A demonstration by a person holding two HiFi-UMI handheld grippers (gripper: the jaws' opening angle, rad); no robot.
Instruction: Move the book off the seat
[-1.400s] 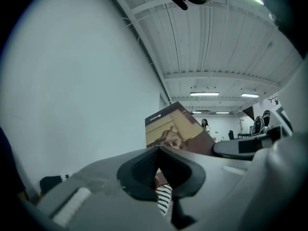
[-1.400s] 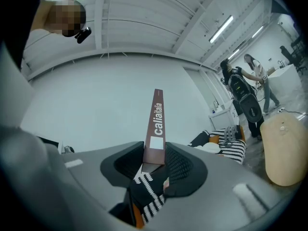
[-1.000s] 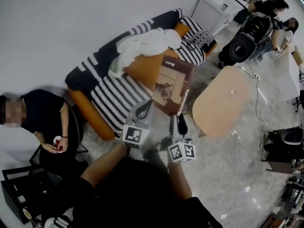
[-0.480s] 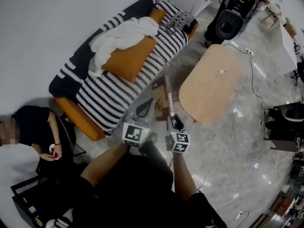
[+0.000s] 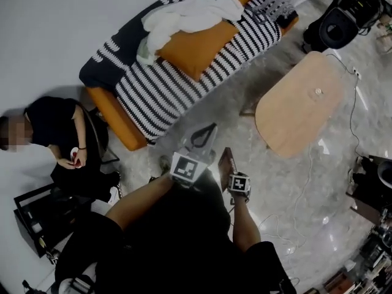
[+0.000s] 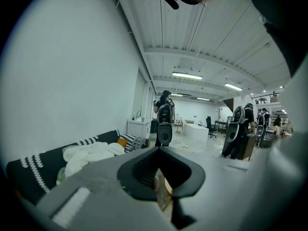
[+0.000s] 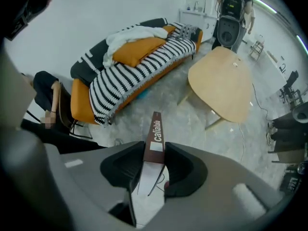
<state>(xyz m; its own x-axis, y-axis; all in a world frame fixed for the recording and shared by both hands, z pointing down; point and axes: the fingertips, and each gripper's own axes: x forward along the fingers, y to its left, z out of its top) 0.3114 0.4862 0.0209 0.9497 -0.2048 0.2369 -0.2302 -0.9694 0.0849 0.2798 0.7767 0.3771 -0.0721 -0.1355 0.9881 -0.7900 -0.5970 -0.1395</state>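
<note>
Brown-spined book (image 7: 155, 129), a thin flat slab, is clamped edge-on in my right claw (image 7: 154, 149); left claw (image 6: 159, 149) sits pinched together.

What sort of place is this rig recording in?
Probably an open-plan lab or office with a mock lounge corner: a striped sofa and low wooden table on a polished floor, with desks and ceiling strip lights behind.

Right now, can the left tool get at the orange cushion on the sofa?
Probably, with a step closer: the left tool is shut and empty, and only floor and striped sofa seat lie between it and the orange cushion.
</note>
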